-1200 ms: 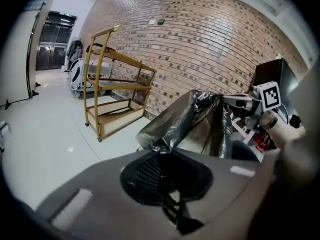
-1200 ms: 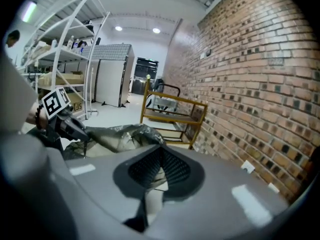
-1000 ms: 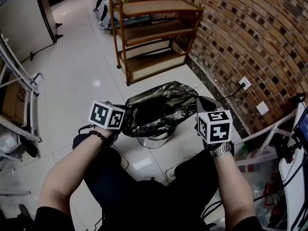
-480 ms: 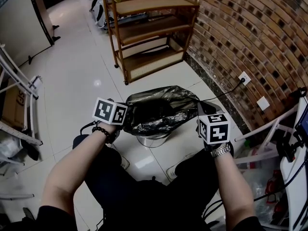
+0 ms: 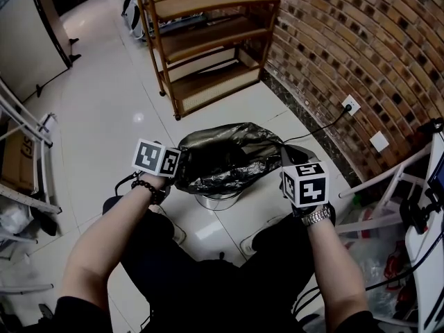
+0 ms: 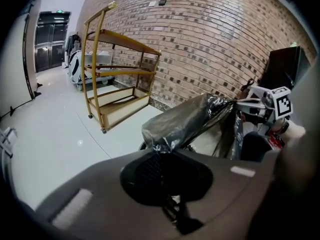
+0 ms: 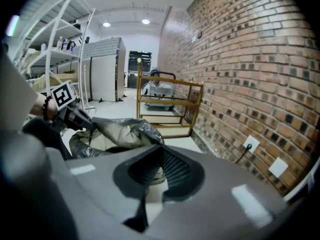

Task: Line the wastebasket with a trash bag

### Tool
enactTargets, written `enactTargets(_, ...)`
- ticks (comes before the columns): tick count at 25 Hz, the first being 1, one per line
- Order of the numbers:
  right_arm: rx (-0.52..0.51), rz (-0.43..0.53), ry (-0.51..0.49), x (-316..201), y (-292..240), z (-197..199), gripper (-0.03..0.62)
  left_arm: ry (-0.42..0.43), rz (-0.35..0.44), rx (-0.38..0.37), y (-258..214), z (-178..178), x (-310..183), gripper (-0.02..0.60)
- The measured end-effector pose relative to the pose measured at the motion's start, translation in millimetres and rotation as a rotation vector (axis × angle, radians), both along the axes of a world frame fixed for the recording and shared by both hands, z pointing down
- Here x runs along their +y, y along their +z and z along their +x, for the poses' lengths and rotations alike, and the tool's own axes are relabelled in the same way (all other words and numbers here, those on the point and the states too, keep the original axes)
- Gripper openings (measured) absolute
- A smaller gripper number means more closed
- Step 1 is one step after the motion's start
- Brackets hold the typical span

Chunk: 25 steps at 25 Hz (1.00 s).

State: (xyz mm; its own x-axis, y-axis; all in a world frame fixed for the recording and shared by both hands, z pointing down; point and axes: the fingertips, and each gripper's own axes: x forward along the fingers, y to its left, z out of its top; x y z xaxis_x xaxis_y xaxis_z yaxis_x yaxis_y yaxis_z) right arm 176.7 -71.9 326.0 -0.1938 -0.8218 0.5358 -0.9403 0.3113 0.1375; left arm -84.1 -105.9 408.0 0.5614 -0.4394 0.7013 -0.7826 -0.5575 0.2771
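Black trash bag [image 5: 225, 157] hangs spread just above the wastebasket [image 5: 218, 201], its rim pinched in the fully closed left gripper [image 5: 177, 173] and right gripper [image 5: 285, 157]. We lower evenly, centring its mouth over the wastebasket.

Reaching forward and down with both bare forearms [image 5: 104, 234], wrists apart. Pinching crinkled black plastic trash bag [image 5: 229, 155] in closed cube-topped left claw [image 5: 177, 174]; seemingly likewise in closed cube-topped right claw [image 5: 286, 157].
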Motion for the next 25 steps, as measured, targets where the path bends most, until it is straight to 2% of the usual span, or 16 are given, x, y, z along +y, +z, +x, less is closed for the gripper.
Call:
enactTargets(8,0.001,-0.092,-0.031,-5.0,44.3,-15.3,0.004,-0.036,0.0,-0.078,18.8,-22.3,-9.5,0.005)
enactTargets(25,0.008,-0.216,-0.014,-35.8,102.7,-12.7,0.006,0.011,-0.04,-0.127,55.8,-3.0,-39.1,0.037)
